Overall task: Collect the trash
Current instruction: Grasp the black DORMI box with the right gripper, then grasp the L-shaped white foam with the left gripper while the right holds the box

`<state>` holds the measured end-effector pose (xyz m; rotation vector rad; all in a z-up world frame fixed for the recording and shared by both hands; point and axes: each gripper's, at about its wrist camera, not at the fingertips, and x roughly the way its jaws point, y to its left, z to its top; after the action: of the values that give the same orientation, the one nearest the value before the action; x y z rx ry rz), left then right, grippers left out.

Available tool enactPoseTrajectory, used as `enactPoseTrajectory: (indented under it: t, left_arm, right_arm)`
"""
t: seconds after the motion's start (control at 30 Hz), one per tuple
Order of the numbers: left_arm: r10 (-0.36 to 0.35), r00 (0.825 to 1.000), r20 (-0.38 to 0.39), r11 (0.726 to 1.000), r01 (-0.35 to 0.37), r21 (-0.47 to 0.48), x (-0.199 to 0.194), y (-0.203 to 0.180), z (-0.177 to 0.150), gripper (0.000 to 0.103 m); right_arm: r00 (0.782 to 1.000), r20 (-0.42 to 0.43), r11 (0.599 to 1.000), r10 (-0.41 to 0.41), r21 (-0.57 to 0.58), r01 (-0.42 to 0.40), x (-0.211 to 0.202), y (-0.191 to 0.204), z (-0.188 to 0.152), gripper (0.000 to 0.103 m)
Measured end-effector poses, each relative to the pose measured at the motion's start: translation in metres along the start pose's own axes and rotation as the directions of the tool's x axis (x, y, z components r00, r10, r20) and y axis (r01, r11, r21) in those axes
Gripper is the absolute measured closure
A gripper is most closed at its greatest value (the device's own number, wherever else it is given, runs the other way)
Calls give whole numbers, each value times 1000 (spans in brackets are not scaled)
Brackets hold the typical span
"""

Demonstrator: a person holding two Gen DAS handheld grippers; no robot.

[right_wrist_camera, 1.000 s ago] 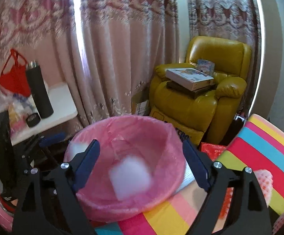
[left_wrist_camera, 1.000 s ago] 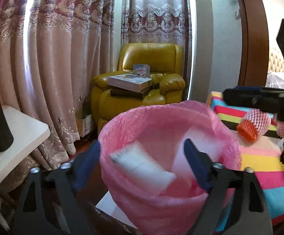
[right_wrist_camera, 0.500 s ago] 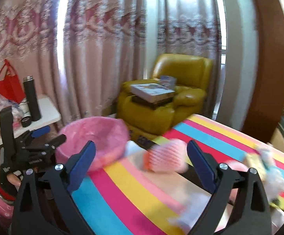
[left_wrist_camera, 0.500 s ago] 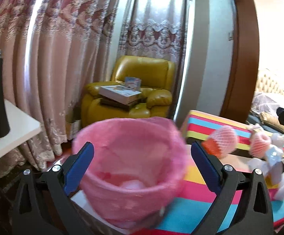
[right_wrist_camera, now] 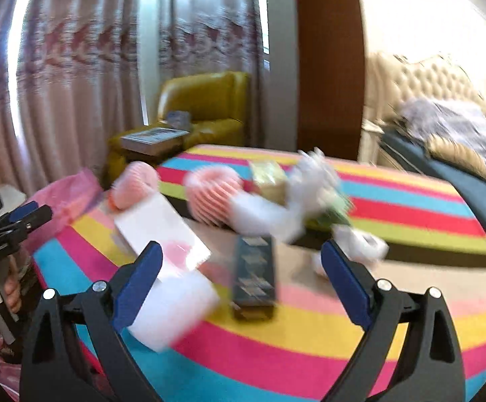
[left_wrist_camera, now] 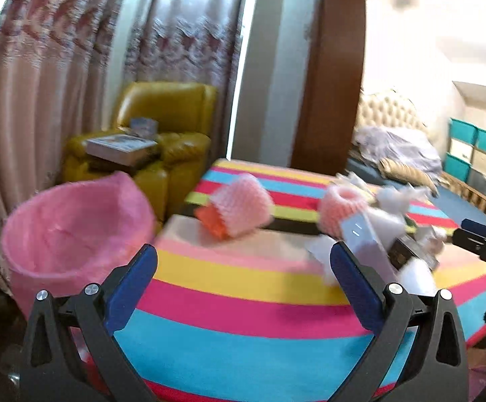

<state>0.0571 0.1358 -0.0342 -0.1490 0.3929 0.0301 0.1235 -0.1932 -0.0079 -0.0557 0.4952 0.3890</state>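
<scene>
Both tools are carried low over the striped tablecloth (right_wrist_camera: 276,361), jaws spread wide and empty, a posture that suits approaching the next piece of litter. The right gripper (right_wrist_camera: 239,268) frames the nearest items: a soft white foam block (right_wrist_camera: 172,311) lying just beside its left finger and a dark rectangular box (right_wrist_camera: 254,276) lying flat between the fingers. Behind these rests a flat white card box (right_wrist_camera: 160,231), smooth and rigid. The left gripper (left_wrist_camera: 243,274) hangs released beside the table edge, with the pink-lined trash bin (left_wrist_camera: 72,231) standing off that edge to its left, placed close so drops are short. Farther back lie two ribbed pink foam fruit nets (right_wrist_camera: 214,197), springy and tubular, and crumpled white wrapping (right_wrist_camera: 313,181), motion-blurred. Beyond the table stands a yellow leather armchair (left_wrist_camera: 162,127) against patterned curtains (left_wrist_camera: 42,67).
</scene>
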Motion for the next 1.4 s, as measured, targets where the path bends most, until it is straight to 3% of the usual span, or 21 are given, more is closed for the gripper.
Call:
enactPoseTrajectory:
  t: [0.1,0.27,0.43,0.73,0.8,0.83,1.1,1.23,1.3,1.33,1.37,1.4]
  left_arm:
    - [-32,999,-30,998,33,47,6,-22,-8,6]
    - [-80,994,-78,983,92,157,12,-53,-28,6]
    - [-128,985,-115,974,147,174,16,-64,-38,6]
    - [-228,962,-152,917,264,298,15,-94,-45,6]
    - [-236,957,-169,906,280,317,19,-102,-48,6]
    - [-238,956,-174,903,283,323,20,-104,-49,6]
    - [-290,926,-240,870,360,336,42,-134,-50,6]
    - [-297,920,-256,849,377,370,49,-156,-51,7]
    - [-292,920,-260,839,377,392,51,-164,-53,19]
    - [-287,917,-278,832,383,402,53,-169,-56,37]
    - [-286,913,-292,827,389,406,55,-171,-57,47]
    - [-286,912,-293,826,390,407,56,-171,-58,47]
  right_arm:
    - [999,-24,999,-24,29,25,3,-16,-14,10]
    - [998,-44,999,-46,1,47,11,-3,-18,15]
    - [993,-88,995,-82,-62,76,23,7,-22,22]
    - [967,-213,987,-137,-114,115,75,15,-15,32]
    - [963,-230,987,-139,-115,115,82,13,-15,53]
    - [963,-229,988,-139,-101,119,82,11,-14,64]
    - [982,-145,992,-123,-7,123,42,-9,-24,65]
    - [987,-115,993,-116,10,118,22,-17,-31,65]
    - [989,-104,994,-110,13,112,15,-19,-34,65]
    - [989,-98,994,-109,12,111,12,-20,-35,65]
    - [990,-90,994,-109,11,110,8,-19,-36,65]
    - [991,-85,994,-106,11,107,6,-20,-38,65]
